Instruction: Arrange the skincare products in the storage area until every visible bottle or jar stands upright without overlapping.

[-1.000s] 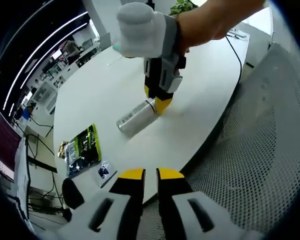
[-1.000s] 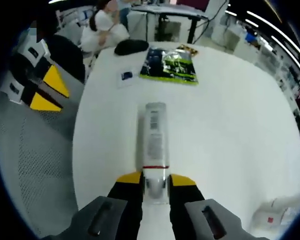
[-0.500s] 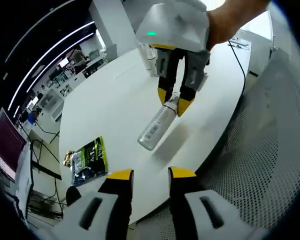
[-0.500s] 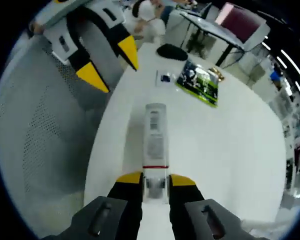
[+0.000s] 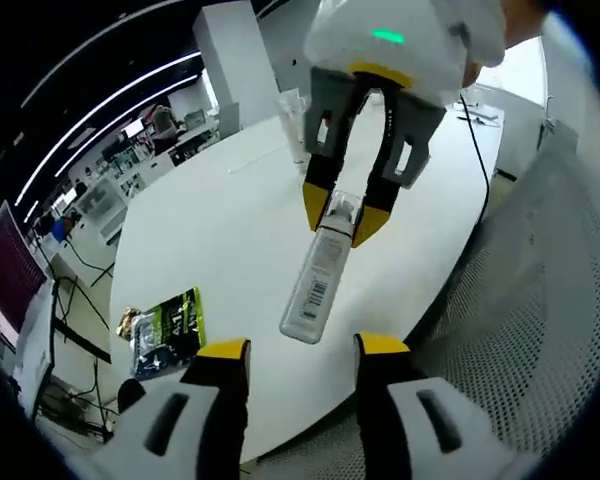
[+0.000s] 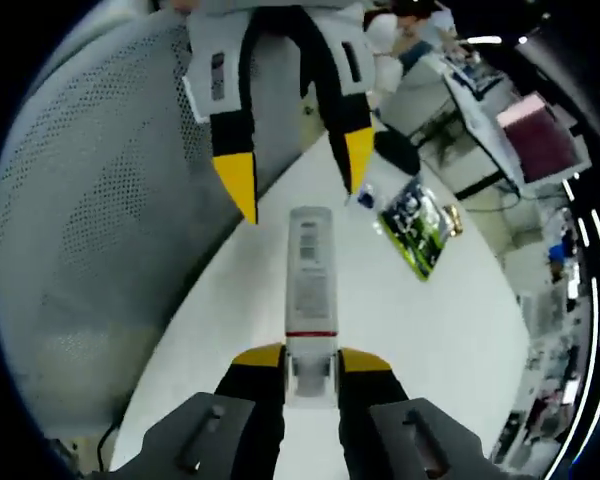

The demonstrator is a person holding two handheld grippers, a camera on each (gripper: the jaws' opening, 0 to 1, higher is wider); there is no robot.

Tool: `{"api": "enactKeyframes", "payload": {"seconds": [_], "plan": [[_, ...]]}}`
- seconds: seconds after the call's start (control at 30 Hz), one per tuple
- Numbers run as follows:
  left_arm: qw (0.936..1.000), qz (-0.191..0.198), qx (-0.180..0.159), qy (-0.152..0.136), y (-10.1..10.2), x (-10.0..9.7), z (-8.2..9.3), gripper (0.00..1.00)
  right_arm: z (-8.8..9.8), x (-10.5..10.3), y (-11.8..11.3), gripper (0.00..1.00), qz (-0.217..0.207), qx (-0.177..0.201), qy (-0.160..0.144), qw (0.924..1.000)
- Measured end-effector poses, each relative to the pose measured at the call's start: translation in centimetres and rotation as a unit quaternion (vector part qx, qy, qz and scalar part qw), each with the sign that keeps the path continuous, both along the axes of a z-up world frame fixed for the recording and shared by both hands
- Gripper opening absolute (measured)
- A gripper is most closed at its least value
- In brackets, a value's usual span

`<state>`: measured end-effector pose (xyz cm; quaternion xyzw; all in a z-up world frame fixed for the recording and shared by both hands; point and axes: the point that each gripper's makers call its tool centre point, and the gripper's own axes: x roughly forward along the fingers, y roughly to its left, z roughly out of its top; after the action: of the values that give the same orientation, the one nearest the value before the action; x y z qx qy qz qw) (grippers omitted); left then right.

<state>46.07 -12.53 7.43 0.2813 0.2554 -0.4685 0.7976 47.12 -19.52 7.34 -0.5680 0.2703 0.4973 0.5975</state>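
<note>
Spreading across both views, the white table [image 5: 210,220] is the largest thing and the landmark for the rest. Beside its curved edge stands a grey mesh chair [image 5: 540,300], whose perforated back shows in the right gripper view too [image 6: 90,200].

Above the table near that edge, the right gripper [image 5: 343,207] reaches in from the top of the left gripper view, its yellow-tipped jaws pinching the capped end of a clear bottle [image 5: 318,285]. The bottle is lifted off the table and hangs slanted, its barcode label facing the camera and its base pointing toward the left gripper [image 5: 302,349]. In the right gripper view the same bottle [image 6: 309,275] runs straight out from the right gripper [image 6: 310,356], a thin red band just ahead of the clamped cap.

The left gripper holds nothing: its jaws stand spread, with the bottle's base just beyond the gap between them. In the right gripper view it comes in from the top [image 6: 298,180], its two yellow tips apart on either side of the bottle's far end without touching it.

On the table, well away from the bottle, lies a green and black packet [image 5: 168,328], seen again in the right gripper view [image 6: 420,228]. A pale upright container [image 5: 292,118] stands at the table's far side.
</note>
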Motion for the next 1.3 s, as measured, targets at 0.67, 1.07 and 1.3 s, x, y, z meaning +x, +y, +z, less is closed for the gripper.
{"api": "enactKeyframes", "payload": {"seconds": [0.67,1.07,1.3], "plan": [[0.9997,0.010,-0.013,0.016,-0.1,-0.2,0.0,0.31,1.5,0.0,0.7,0.15,0.061,-0.022,-0.052,0.9965],[0.9968,0.012,-0.059,0.052,-0.9,-0.8,0.7,0.35,3.9,0.9,0.6,0.14,0.131,-0.070,-0.160,0.9759],[0.9910,0.002,-0.092,0.097,-1.9,-2.0,1.0,0.41,3.4,-0.3,2.0,0.14,0.185,-0.086,-0.185,0.9613]]}}
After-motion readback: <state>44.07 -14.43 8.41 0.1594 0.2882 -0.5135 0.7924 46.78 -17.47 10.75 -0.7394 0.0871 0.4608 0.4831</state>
